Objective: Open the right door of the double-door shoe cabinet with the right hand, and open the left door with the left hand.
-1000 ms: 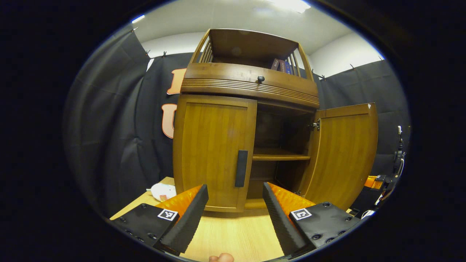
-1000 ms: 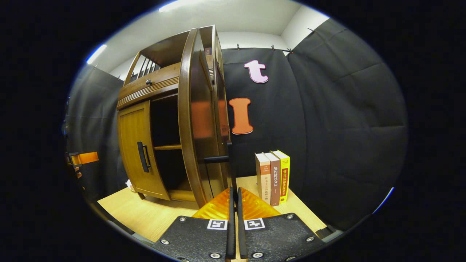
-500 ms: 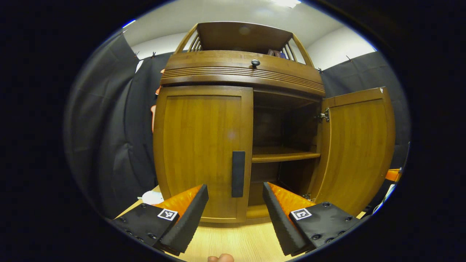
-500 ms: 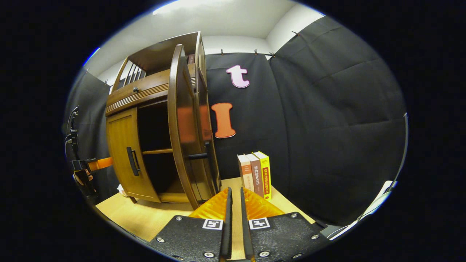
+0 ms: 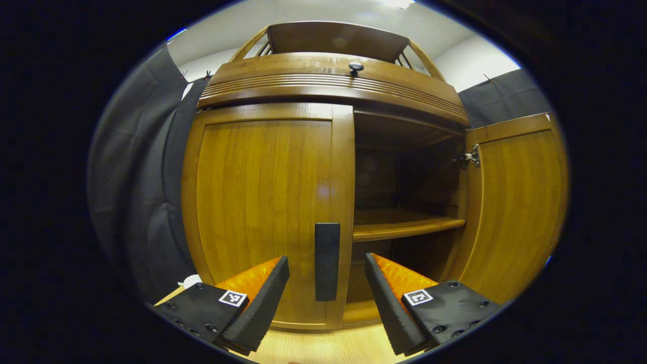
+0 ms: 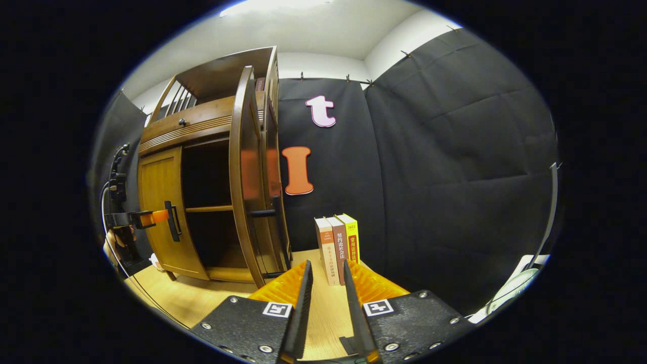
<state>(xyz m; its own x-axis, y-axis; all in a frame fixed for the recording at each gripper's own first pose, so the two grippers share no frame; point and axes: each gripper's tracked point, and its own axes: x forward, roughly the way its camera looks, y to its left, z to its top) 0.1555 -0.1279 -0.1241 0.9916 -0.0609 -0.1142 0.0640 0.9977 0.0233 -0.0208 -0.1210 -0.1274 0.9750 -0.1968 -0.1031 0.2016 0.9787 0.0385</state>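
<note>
The shoe cabinet (image 5: 323, 91) stands on the wooden table (image 6: 202, 298). In the left gripper view, the left door (image 5: 268, 202) is shut, and its dark handle (image 5: 327, 261) sits at about 6 o'clock. The left gripper (image 5: 326, 298) is open wide, with one finger on each side of the handle, not touching it. The right door (image 5: 510, 202) is swung open at 3 o'clock, and a shelf (image 5: 404, 227) shows inside. In the right gripper view, the right gripper (image 6: 326, 303) is at 6 o'clock, open a little, and holds nothing. The open right door shows edge-on at 10 o'clock. The left gripper sits by the left door handle at 9 o'clock. Three books (image 6: 337, 247) stand near the middle.
</note>
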